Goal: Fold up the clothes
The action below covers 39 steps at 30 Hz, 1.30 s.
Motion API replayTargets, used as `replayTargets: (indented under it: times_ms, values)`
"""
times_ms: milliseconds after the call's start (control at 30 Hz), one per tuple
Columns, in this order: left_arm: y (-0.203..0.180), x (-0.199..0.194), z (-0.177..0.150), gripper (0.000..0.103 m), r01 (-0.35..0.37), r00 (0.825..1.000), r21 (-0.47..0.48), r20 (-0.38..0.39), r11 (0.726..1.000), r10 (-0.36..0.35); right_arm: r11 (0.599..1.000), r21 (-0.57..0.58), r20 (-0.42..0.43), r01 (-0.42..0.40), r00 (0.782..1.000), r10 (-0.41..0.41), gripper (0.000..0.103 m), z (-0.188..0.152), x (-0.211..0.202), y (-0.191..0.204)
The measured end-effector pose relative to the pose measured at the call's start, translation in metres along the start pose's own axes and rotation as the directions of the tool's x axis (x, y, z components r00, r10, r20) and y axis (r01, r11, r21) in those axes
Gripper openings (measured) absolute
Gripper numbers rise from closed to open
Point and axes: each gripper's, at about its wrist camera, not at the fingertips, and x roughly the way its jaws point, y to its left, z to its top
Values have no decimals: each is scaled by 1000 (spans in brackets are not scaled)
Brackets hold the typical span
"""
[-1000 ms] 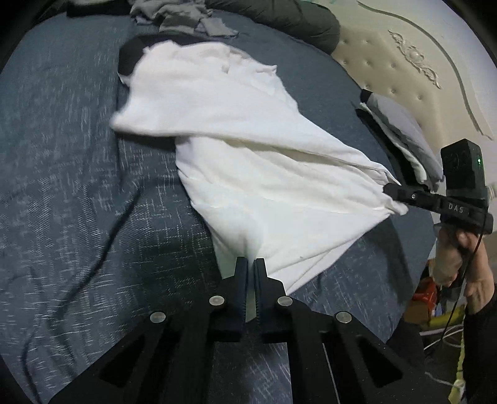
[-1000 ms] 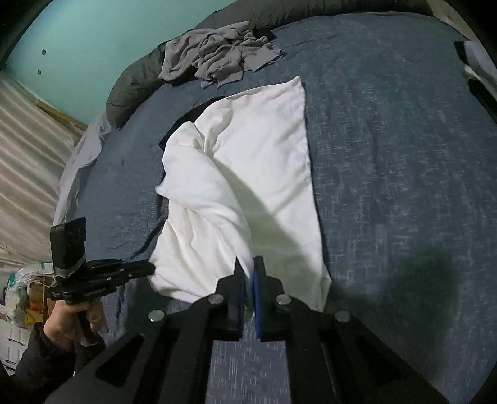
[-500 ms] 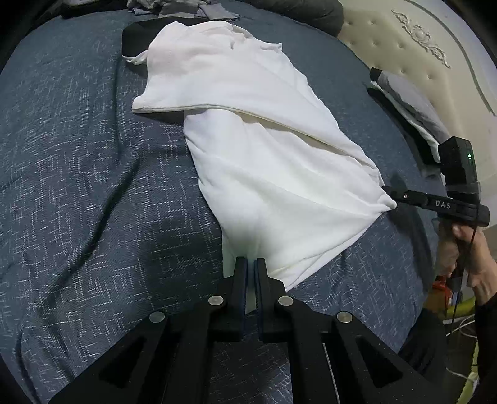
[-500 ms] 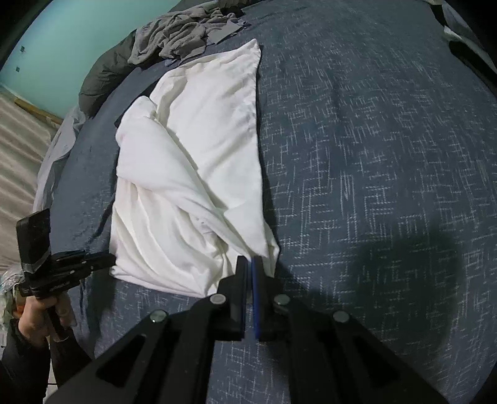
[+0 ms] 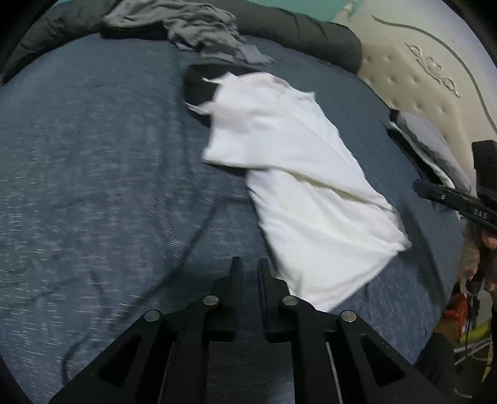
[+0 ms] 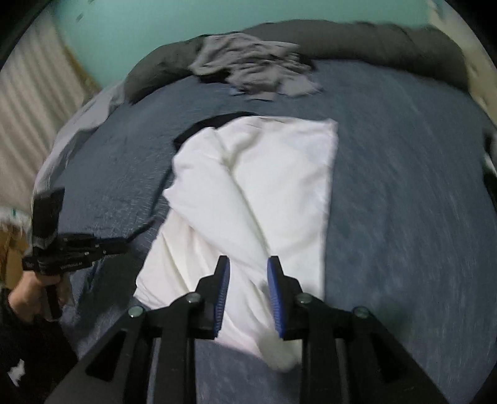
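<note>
Left wrist view: the left hand-held gripper hovers over the blue-grey bed with its jaws a narrow gap apart and nothing between them. A white garment, partly folded with one layer laid over another, lies on the bed ahead and to the right, its near edge just beside the right finger. A black cloth pokes out from under the garment's far end. A pile of grey clothes sits at the far edge of the bed against a dark rolled duvet. The right hand-held gripper enters from the right edge of the bed, clear of the garment, held by a hand; how its jaws stand cannot be told from here.

Right wrist view: the right hand-held gripper has its blue-padded jaws set wide apart and empty above the white garment, which stretches away along the middle of the bed. The left hand-held gripper is near the bed's left edge, beside the garment and not touching it. The picture is blurred.
</note>
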Motion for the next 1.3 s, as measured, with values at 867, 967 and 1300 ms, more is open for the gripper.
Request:
replayTargets:
  times_ms: [867,967,1300]
  values:
    - [68,-20,-6,52,-30,993,-134,105,991,45,934,-352,-73,61,993,-92,29,64,150,148]
    - [70,-20,-7,55,-38,993,-135,107,990,53,930,-362,-85,69,991,-106,31,67,160,151]
    - [77,-20,-8,60,-68,991,-144,101,987,83,921,-375,-110,111,981,-162,30,69,189,151]
